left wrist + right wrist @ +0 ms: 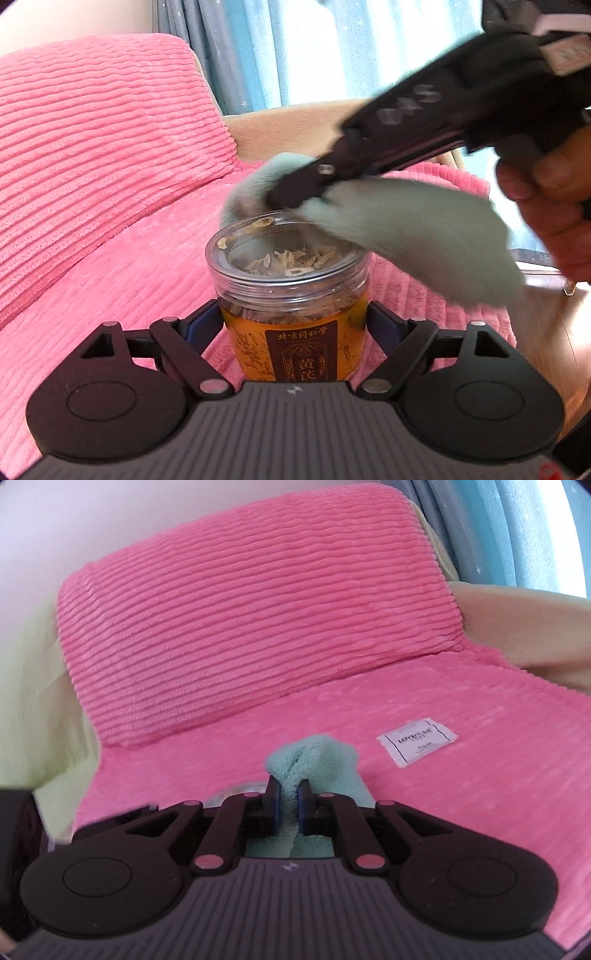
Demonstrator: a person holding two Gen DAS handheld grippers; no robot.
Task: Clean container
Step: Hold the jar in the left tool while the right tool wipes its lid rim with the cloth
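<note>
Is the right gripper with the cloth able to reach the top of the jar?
Probably yes. The right gripper holds the cloth right at the jar lid, with nothing between them.

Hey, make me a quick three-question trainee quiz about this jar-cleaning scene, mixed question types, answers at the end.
1. True or false: the left gripper grips the jar by its sides.
2. What does the right gripper hold? A. a sponge B. a green cloth C. a brush
3. Fill in: the cloth touches the jar's ___.

Key: 1 true; 2 B; 3 lid
</note>
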